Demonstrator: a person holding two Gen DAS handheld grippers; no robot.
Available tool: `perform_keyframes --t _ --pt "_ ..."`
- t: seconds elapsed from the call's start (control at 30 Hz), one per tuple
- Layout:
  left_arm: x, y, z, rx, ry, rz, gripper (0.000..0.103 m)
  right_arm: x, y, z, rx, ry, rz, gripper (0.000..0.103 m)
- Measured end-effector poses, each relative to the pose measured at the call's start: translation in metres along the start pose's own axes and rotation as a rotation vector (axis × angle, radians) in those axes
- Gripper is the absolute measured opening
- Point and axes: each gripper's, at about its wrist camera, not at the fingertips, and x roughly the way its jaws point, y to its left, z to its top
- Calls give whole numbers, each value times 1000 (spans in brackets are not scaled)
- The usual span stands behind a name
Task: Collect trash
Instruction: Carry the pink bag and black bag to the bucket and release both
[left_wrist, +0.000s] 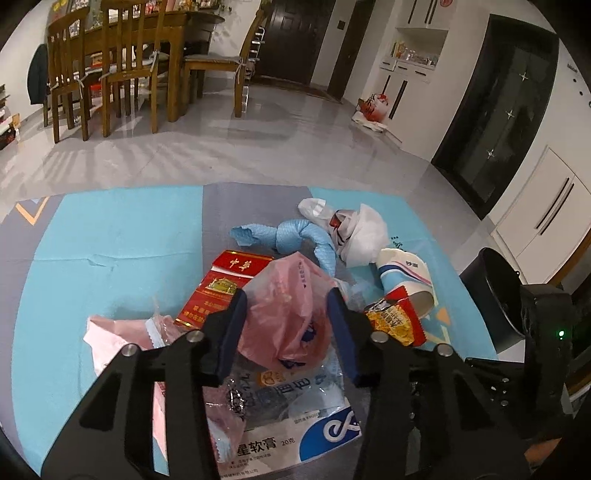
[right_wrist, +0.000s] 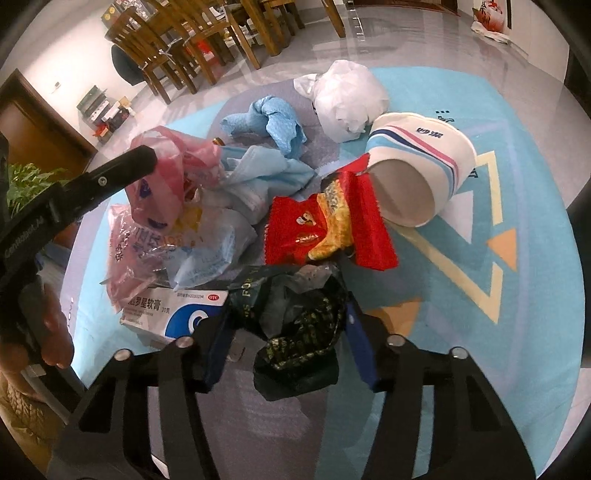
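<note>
While my left gripper looked down at the trash pile on the blue mat, its pads were squeezing the crumpled pink plastic bag, just beside the red cigarette pack. Over on the right wrist view, my right gripper was clamped on a dark crumpled wrapper, right below the red snack packet and next to the ointment box.
</note>
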Motion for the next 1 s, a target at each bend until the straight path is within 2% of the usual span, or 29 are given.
perform_keyframes --t 0.23,0.33,0.47,0.57,0.67,0.8,0.93,1.0 --pt "-40 -3 -4 -26 -79 -39 43 -28 -7 -9 11 -30 84 49" --pt "-61 -1 -6 -51 -115 -65 43 -48 -15 -14 25 -69 119 49" --pt "-78 1 -17 -86 -119 -63 44 -75 -32 -14 57 -151 137 49" --pt "-85 -2 -31 -106 -95 -57 44 -91 -56 -12 127 -198 146 49" --pt "-89 -11 -41 -128 -69 -84 45 -107 -83 -11 209 -253 156 49" --pt "-83 -37 -40 -112 -24 -142 45 -127 -116 -15 301 -319 120 50" --pt "-71 -67 -33 -67 10 -191 45 -145 -147 -23 395 -361 -23 50" --pt "-65 -89 -32 -36 21 -218 45 -154 -167 -31 442 -387 -26 50"
